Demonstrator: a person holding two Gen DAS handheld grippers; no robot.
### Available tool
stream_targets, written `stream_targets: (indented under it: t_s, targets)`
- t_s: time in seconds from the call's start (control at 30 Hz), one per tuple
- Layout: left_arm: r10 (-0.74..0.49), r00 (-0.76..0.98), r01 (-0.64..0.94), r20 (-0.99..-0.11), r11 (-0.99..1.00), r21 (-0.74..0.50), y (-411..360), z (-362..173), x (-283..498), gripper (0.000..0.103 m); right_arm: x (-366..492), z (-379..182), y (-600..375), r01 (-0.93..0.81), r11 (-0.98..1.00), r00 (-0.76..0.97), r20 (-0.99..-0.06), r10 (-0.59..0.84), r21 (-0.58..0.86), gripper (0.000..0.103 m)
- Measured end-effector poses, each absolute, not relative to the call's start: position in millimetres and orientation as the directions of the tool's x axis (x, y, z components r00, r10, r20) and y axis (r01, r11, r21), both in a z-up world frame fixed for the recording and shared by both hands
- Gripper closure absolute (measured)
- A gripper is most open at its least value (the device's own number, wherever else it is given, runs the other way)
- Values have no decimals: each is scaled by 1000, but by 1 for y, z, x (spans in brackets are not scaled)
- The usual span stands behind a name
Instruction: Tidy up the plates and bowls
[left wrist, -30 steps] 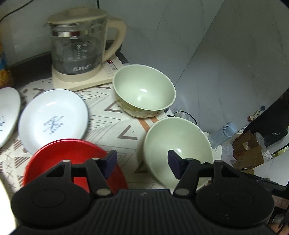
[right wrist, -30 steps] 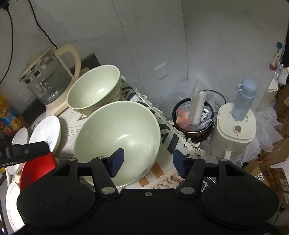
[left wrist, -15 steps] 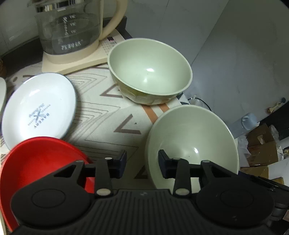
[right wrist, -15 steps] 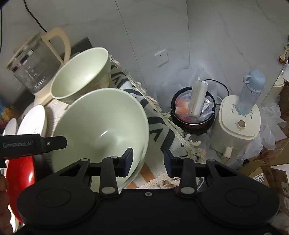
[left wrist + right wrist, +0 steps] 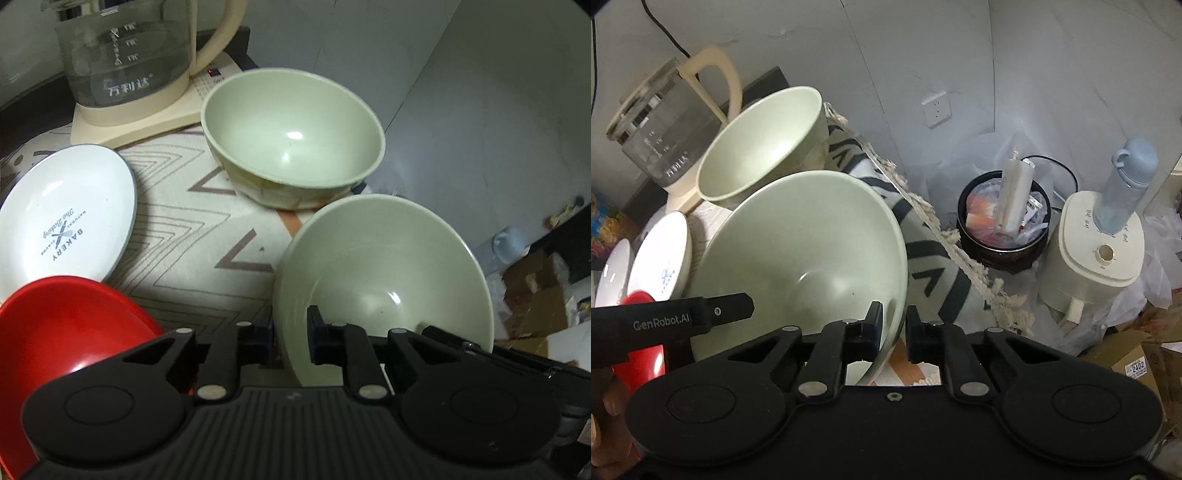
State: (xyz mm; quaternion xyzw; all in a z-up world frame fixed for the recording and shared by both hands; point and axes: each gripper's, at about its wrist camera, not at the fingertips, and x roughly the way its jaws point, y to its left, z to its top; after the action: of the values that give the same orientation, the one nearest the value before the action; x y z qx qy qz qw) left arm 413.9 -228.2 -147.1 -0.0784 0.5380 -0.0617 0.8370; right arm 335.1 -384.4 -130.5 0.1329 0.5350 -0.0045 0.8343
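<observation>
Two pale green bowls stand on the patterned cloth. The near green bowl [image 5: 384,273] [image 5: 798,251] has both grippers on it. My left gripper [image 5: 290,332] is closing with the bowl's left rim between its pads. My right gripper [image 5: 893,328] is closing on the right rim, one pad inside and one outside. Behind it sits the far green bowl [image 5: 291,133] [image 5: 764,147], untouched. To the left lie a white plate [image 5: 66,221] [image 5: 661,258] with a bakery print and a red plate [image 5: 62,332]. A finger of the left gripper [image 5: 672,317] shows in the right wrist view.
A glass kettle [image 5: 125,55] [image 5: 661,125] on a cream base stands at the back. The cloth's fringed edge [image 5: 960,251] hangs over the table's right side. On the floor below are a black pot [image 5: 1004,221], a cream appliance [image 5: 1097,251] bearing a blue bottle [image 5: 1126,184], and cardboard boxes [image 5: 535,306].
Both grippers came down and forward onto the near green bowl. Their jaws went from wide apart to closed on its rim, left and right.
</observation>
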Motion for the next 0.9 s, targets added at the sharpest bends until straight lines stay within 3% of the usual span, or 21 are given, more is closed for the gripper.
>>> stream_targets:
  t_s: [0.9]
  targets:
    - [-203,559,-51,-804,959,-278,-140,-60,368,87,322,-49,-324,32,961,584,-785,205,275,90]
